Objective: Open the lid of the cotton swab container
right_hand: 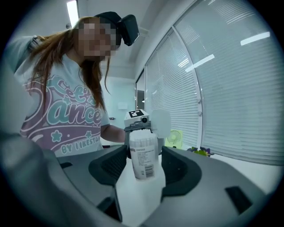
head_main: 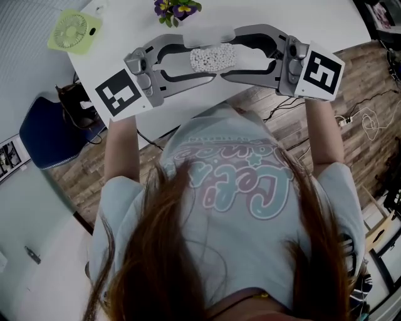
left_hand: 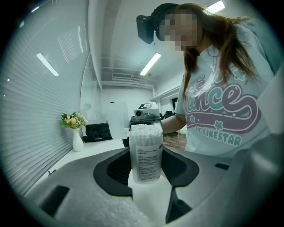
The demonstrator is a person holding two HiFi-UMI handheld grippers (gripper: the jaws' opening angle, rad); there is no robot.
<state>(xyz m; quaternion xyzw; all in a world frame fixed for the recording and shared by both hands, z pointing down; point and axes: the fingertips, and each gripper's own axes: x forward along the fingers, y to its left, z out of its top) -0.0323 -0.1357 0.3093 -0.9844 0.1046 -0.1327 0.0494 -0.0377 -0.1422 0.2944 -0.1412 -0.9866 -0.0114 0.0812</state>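
- Head view: the left tool (head_main: 202,61) and right tool (head_main: 229,55) are meeting from opposite sides at the cotton swab container (head_main: 212,58) over the white surface (head_main: 313,19); swab tips are showing at its top.
- Left gripper view: the jaws are clenching the container's sides; the lid (left_hand: 117,122) is standing flipped up beside the mouth.
- Right gripper view: the jaws are sitting released, with the container between them and a slim gap at each side.
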